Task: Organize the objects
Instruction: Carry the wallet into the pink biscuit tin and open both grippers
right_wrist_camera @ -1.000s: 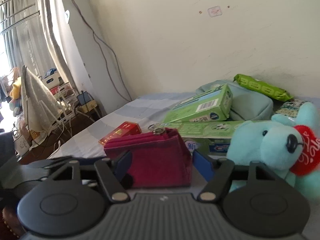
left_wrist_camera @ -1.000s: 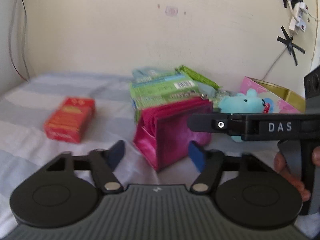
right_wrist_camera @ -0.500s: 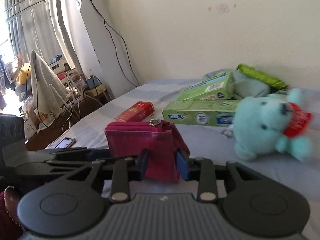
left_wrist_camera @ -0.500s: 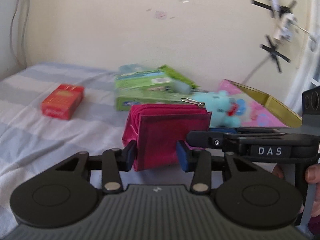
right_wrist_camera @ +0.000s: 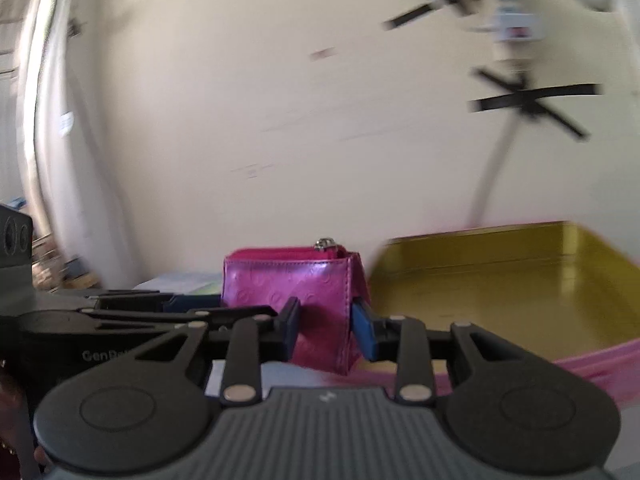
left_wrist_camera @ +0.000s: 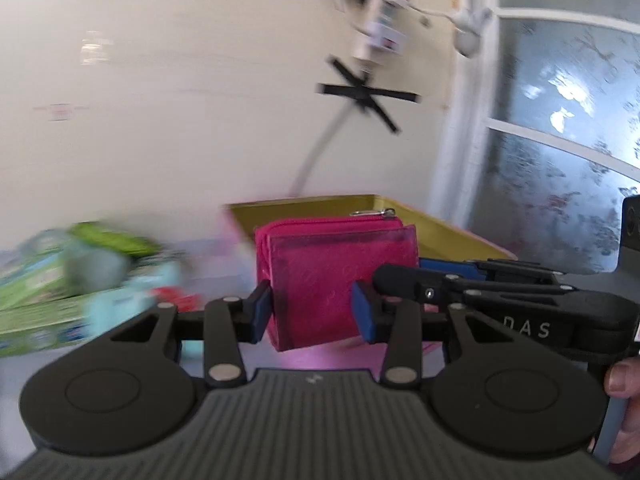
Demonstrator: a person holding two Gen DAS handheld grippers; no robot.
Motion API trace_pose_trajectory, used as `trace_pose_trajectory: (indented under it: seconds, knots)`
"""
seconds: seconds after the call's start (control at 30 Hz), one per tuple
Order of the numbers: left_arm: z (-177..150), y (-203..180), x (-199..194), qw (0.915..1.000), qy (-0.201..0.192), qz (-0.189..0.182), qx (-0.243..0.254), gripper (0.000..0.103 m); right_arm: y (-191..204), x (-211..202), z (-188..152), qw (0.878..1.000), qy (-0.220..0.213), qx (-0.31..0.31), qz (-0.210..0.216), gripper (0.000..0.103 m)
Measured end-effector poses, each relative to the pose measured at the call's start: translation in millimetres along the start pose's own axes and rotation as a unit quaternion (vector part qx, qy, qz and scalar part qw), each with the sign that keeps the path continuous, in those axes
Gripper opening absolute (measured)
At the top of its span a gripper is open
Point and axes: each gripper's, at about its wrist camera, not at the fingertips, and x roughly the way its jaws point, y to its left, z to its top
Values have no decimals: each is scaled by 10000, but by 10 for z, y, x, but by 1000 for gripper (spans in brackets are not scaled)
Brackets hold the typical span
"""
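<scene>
A magenta zip wallet (left_wrist_camera: 340,264) is held off the bed between both grippers. My left gripper (left_wrist_camera: 314,312) is shut on its lower part. My right gripper (right_wrist_camera: 325,330) is shut on its end, where the wallet (right_wrist_camera: 296,292) shows shiny pink. The right gripper's arm (left_wrist_camera: 500,292) comes in from the right in the left wrist view. An open tin box with a gold inside and pink outer wall (right_wrist_camera: 520,280) lies just right of and behind the wallet; its rim (left_wrist_camera: 304,206) also shows in the left wrist view.
Green boxes (left_wrist_camera: 36,300) and a teal plush toy (left_wrist_camera: 132,296) lie blurred at the left on the bed. A cream wall with taped cables (left_wrist_camera: 364,92) stands behind. A frosted window (left_wrist_camera: 560,140) is at the right.
Both grippers closed on the wallet, lifted it off the bed and swung it right towards the tin box. The red box has left the view.
</scene>
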Motion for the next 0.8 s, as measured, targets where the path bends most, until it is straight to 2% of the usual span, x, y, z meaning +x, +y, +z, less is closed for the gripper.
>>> trace_pose_trajectory:
  seconds: [0.2, 0.37, 0.43, 0.47, 0.5, 0.6, 0.8]
  knots:
    - [58, -537, 614, 9991, 214, -243, 285, 44, -723, 98, 10, 9984, 111, 336, -437, 30]
    - [38, -718, 946, 9986, 322, -252, 342, 43, -870, 158, -5, 9961, 21, 337, -811, 25]
    - [37, -768, 1008, 9983, 331, -188, 432, 43, -945, 181, -33, 9940, -104, 468, -979, 27]
    - [29, -788, 1026, 9981, 355, -168, 470, 44, -979, 154, -63, 9919, -209, 537, -1136, 37]
    - [19, -796, 1039, 9980, 383, -159, 482, 45, -1002, 119, -82, 9892, -315, 580, -1307, 41]
    - [-18, -828, 1047, 9974, 459, -55, 560, 45, -1056, 7, -87, 9812, -668, 623, -1701, 42]
    - [18, -831, 791, 9976, 300, 307, 548, 55, -1027, -139, -103, 9750, -1082, 682, -1817, 46]
